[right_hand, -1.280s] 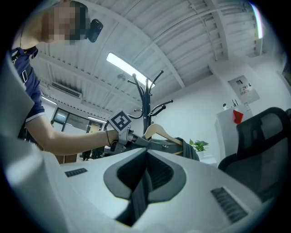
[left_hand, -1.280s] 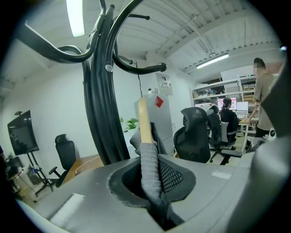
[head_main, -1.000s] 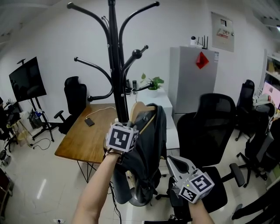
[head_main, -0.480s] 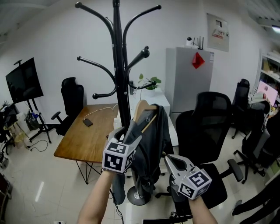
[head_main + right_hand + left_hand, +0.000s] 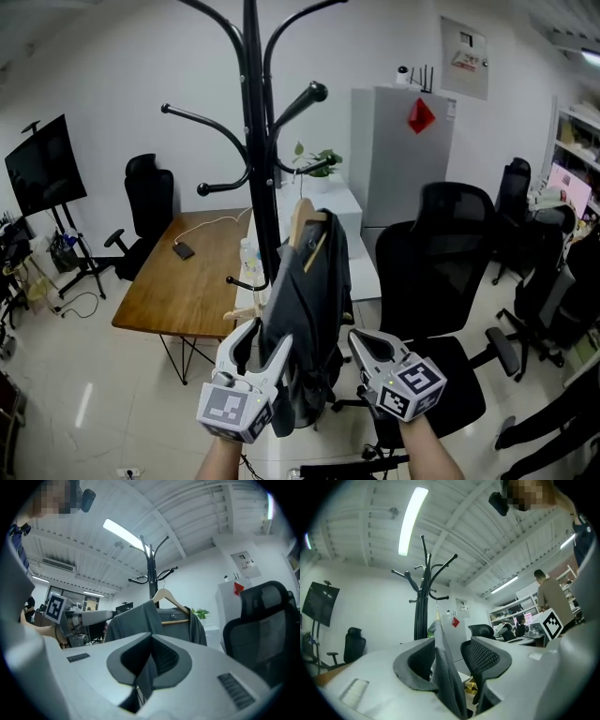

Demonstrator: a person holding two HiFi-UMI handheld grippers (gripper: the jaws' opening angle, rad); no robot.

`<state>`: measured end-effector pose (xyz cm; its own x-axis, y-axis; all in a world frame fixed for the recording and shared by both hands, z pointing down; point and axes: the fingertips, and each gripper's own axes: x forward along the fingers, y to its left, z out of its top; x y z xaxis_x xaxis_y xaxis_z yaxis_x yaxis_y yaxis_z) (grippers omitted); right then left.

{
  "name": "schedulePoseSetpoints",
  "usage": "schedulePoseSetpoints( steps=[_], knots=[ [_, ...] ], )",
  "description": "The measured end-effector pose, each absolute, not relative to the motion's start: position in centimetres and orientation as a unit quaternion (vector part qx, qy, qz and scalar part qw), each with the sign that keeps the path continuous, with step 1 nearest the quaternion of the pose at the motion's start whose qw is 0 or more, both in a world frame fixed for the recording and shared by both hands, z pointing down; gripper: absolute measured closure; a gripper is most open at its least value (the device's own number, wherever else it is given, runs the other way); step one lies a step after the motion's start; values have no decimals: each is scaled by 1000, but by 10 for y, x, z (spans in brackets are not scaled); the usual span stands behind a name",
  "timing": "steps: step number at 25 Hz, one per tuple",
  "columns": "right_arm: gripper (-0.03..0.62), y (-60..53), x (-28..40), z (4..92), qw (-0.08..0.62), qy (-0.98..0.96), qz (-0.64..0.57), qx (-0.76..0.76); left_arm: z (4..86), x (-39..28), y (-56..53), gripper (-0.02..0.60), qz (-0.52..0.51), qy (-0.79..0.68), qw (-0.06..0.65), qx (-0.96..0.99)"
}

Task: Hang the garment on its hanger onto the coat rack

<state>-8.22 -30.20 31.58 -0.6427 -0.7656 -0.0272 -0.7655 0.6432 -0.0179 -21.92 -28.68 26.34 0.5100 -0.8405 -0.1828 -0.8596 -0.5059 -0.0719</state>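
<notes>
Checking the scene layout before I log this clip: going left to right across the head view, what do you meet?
black screen → office chair → coat rack → garment → grey cabinet

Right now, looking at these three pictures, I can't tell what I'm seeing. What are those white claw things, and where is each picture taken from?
There is no robot here: a person holds a two-jaw gripper in each hand. One picture comes from a camera on the person's head, looking down. The other two come from cameras riding on the grippers, looking along their jaws. In the middle stands a black coat rack. A grey garment on a wooden hanger hangs from one of its arms. The left gripper is open. Its jaws have just been opening, and a fold of the garment lies loose between them. The right gripper is shut on the garment's cloth. Behind stand a wooden table and a black chair.
</notes>
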Motion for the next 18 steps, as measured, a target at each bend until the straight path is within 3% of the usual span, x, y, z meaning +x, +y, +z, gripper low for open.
schedulePoseSetpoints(
  steps=[8,13,18],
  knots=[
    [582,-298,-87,328,9,906,-12,-422,336,-233,-275,396,14,502,-4,-865],
    [582,-293,-95,338,2,909,-20,-417,360,-249,-267,534,7,520,-30,-854],
    [582,-290,-101,343,1,911,-26,-412,368,-251,-263,578,-9,518,-33,-855]
  ],
)
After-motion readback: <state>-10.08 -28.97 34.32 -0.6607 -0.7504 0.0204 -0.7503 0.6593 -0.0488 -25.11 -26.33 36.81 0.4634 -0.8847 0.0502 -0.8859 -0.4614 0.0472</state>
